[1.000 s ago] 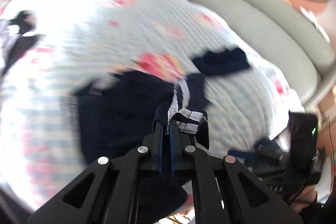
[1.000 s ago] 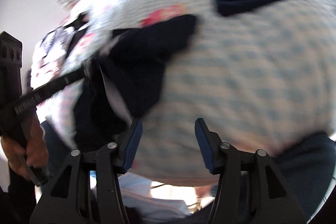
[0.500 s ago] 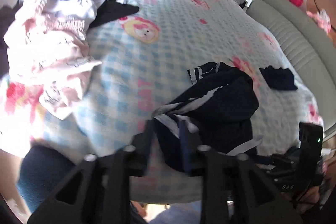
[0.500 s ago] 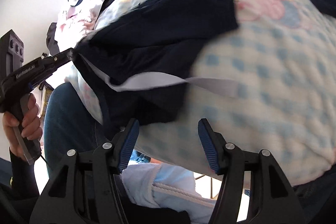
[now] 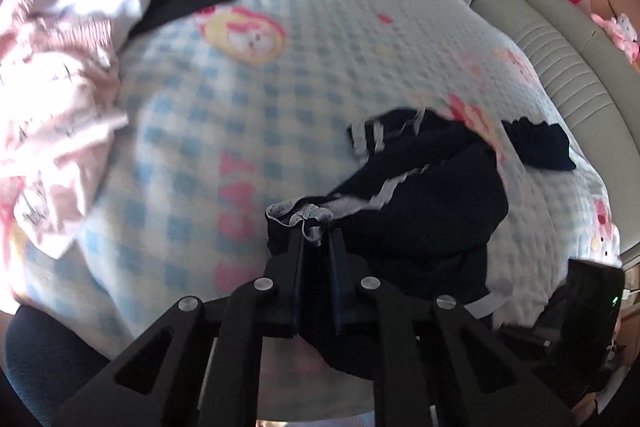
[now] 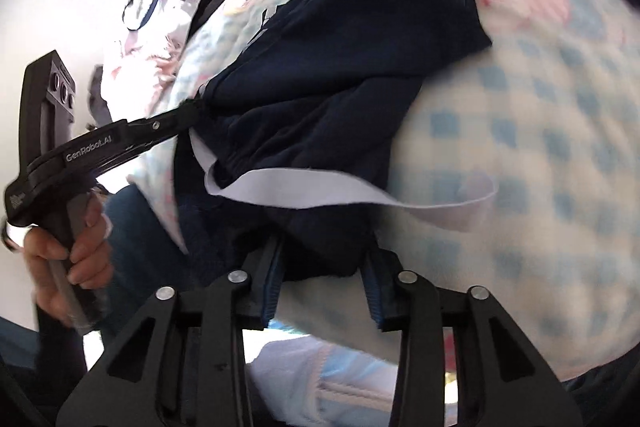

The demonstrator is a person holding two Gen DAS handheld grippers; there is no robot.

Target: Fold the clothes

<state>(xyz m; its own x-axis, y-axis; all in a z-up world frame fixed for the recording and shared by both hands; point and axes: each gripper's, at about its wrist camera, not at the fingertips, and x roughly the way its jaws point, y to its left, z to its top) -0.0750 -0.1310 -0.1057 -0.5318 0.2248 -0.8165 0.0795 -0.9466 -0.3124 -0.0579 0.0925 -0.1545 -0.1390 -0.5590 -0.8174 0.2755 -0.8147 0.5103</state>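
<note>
Left hand-held gripper [image 5: 316, 239] jaws just closed, pinching cloth; right hand-held gripper [image 6: 324, 263] jaws closing around cloth.

"GenRobot.AI" stands in white on the left gripper [image 6: 196, 113], along its black arm.

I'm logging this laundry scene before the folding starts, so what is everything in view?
navy garment: one, dark navy with white stripes and a white strap, crumpled at the near edge of the bed
small navy piece: one, navy, on the blanket beyond the garment
clothes pile: several, pink, white and black, far left of the bed
blanket: one, blue and white check with pink cartoon prints, covering the bed
headboard: one, grey, padded, right of the bed
left gripper: black, closing, shut on the garment's frilled edge
right gripper: black, closing; garment's hem between its fingers, grip unclear
hand: one, holding the left gripper's handle
</note>
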